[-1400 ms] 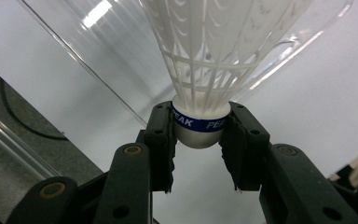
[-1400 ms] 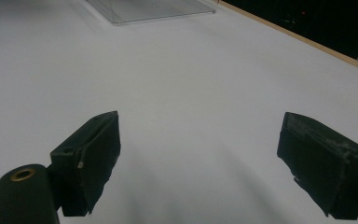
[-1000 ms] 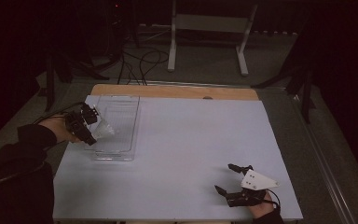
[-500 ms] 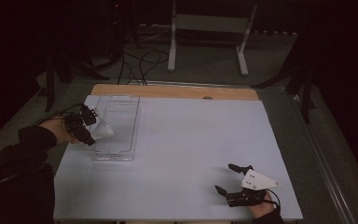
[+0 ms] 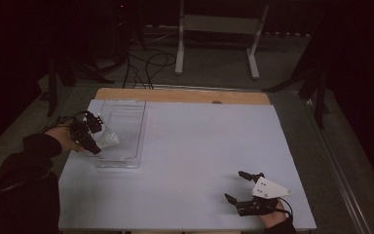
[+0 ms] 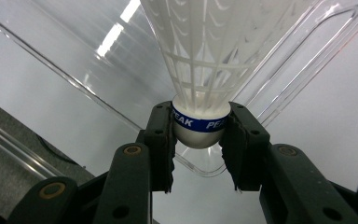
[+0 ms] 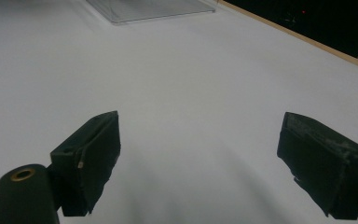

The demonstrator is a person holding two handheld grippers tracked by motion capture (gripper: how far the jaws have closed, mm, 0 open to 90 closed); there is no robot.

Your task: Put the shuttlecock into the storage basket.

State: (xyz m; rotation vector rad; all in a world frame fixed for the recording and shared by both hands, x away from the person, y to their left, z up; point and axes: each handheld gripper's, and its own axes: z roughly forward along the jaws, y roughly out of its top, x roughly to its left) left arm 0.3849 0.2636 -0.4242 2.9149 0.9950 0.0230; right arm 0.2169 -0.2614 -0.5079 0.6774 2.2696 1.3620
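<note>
Since a second ago the left gripper (image 5: 93, 138) has drifted a little toward the person's side along the tray's left wall, carrying its catch with it, while the right one has stayed put near the front edge.

From where I stand, the biggest thing is the table (image 5: 190, 146), covered in a pale sheet, with a strip of bare wood showing along its far edge. Beyond it the room is dark, with a light-coloured metal stand (image 5: 216, 29) on the floor and some cables (image 5: 146, 63) trailing beside it.

On the left part of the table lies a clear plastic tray (image 5: 126, 122), long and shallow, its far end near the wooden strip. In the left gripper view its rounded transparent rim (image 6: 256, 112) curves behind the jaws.

A dark sleeve (image 5: 24, 175) comes in from the lower left.

The right gripper (image 5: 241, 186) sits low over the sheet near the front right, jaws spread wide apart with nothing between them; the tray is well away from it.

Smallest is the white shuttlecock (image 6: 200, 70), pinched by its cork base between the left gripper's jaws, its blue band (image 6: 200, 123) reading "PEAK", its skirt pointing out over the tray.
</note>
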